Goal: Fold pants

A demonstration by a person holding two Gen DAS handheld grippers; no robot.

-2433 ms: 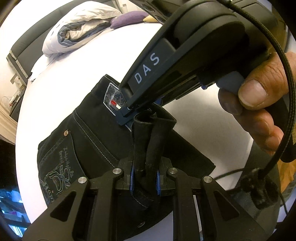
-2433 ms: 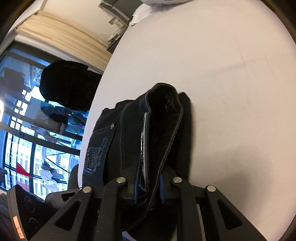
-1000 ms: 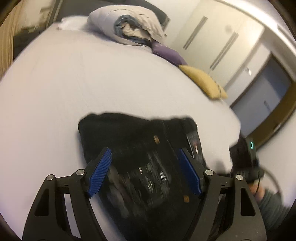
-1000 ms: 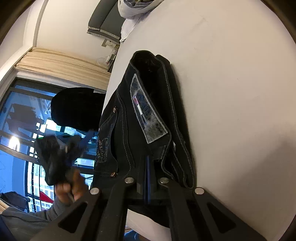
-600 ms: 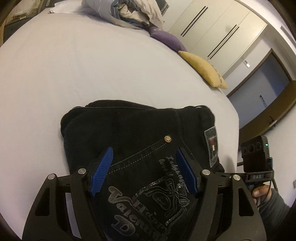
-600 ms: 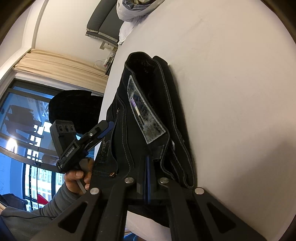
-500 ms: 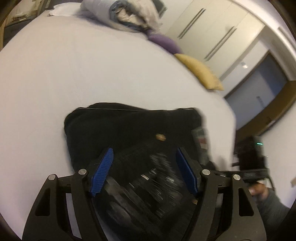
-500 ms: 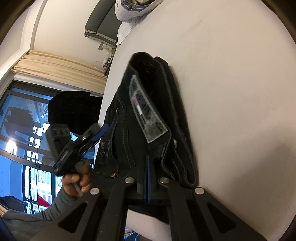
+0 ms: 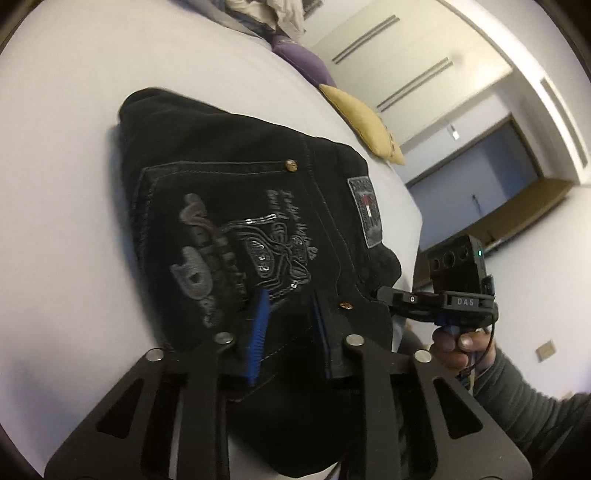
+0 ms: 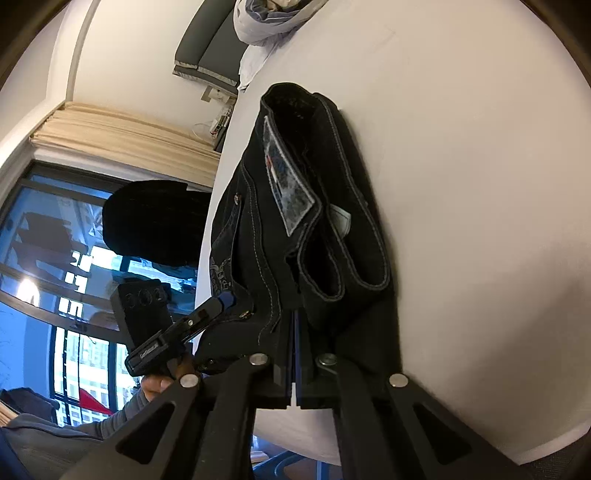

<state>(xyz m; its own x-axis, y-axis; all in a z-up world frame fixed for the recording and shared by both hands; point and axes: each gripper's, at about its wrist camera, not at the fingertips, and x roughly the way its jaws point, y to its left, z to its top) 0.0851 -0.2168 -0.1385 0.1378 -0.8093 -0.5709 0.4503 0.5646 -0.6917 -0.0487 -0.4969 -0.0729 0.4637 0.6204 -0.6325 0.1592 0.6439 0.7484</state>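
Observation:
Black jeans [image 9: 240, 177], folded into a compact stack, lie on the white bed [image 9: 55, 147] with the embroidered back pocket and the waist patch facing up. My left gripper [image 9: 288, 328] is at their near edge, jaws closing, and its blue pads pinch the fabric fold between them. In the right wrist view the left gripper [image 10: 221, 299] bites that edge beside a rivet. My right gripper [image 10: 295, 332] is shut on the jeans [image 10: 332, 184] at the waistband end. It also shows in the left wrist view as the right gripper [image 9: 384, 295], held by a hand.
A purple pillow [image 9: 303, 66] and a yellow pillow [image 9: 362, 118] lie at the bed's far side, with a heap of bedding [image 10: 273, 22] near the headboard. The jeans sit close to the bed's edge. A window [image 10: 37, 258] and a dark chair [image 10: 155, 221] stand beyond it.
The left gripper has dropped onto the near edge of the jeans and its wide jaws have narrowed onto the fabric. The right gripper stays shut at the waistband.

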